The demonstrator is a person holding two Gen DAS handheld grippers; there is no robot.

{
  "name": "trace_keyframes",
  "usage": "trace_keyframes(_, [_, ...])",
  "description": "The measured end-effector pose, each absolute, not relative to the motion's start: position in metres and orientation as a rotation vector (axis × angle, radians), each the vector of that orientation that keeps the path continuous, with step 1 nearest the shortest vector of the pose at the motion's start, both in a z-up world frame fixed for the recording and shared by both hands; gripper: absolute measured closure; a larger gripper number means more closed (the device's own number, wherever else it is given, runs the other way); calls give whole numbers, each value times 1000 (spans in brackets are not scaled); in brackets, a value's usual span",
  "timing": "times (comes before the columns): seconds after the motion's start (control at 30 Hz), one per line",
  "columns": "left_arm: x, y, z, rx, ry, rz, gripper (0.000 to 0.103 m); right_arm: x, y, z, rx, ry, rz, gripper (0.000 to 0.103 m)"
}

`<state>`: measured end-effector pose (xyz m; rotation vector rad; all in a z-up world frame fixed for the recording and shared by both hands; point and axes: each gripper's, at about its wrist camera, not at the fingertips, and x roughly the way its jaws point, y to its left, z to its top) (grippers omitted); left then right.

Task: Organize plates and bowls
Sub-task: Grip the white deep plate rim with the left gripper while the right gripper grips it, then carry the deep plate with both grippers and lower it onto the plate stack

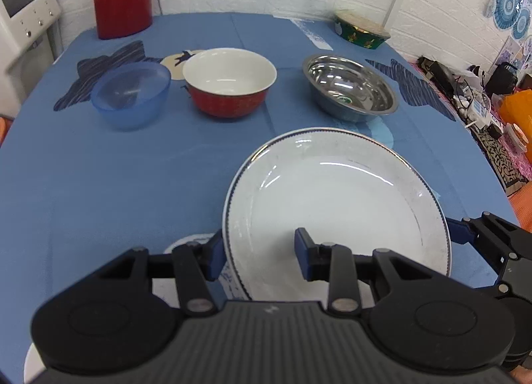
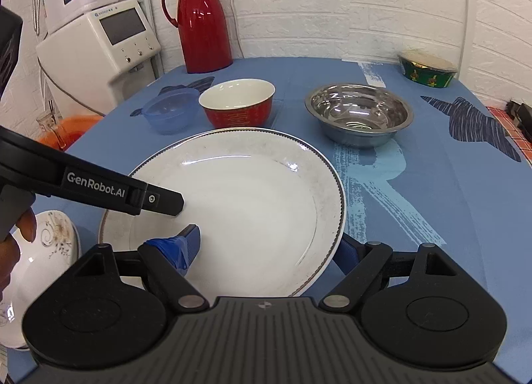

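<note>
Two black handheld tools, the left tool (image 1: pixel 257 252) and right tool (image 2: pixel 269 246), each straddled, fingers apart, opposite rims of a large blue-edged white ceramic plate (image 1: pixel 335 204) above the blue-clothed desk (image 1: pixel 133 168), apparently sharing its weight.

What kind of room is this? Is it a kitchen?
Probably a home kitchen or dining corner. A table with a blue cloth holds bowls and a white plate, a red thermos jug stands by the white brick wall, and a water dispenser machine sits beside it.
</note>
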<state>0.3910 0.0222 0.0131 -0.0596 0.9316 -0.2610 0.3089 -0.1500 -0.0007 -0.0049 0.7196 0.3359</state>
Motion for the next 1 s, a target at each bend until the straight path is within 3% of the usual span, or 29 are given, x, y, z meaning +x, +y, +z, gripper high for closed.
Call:
trace_keyframes(0.3, [332, 26, 35, -91, 865, -294, 70, 246, -152, 18, 27, 692, 332, 31])
trace_keyframes(0.57, [277, 76, 50, -122, 803, -237, 70, 214, -111, 29, 10, 666, 433, 31])
trace_keyframes(1.0, [227, 191, 2, -231, 873, -1, 71, 209, -9, -2, -47, 707, 632, 30])
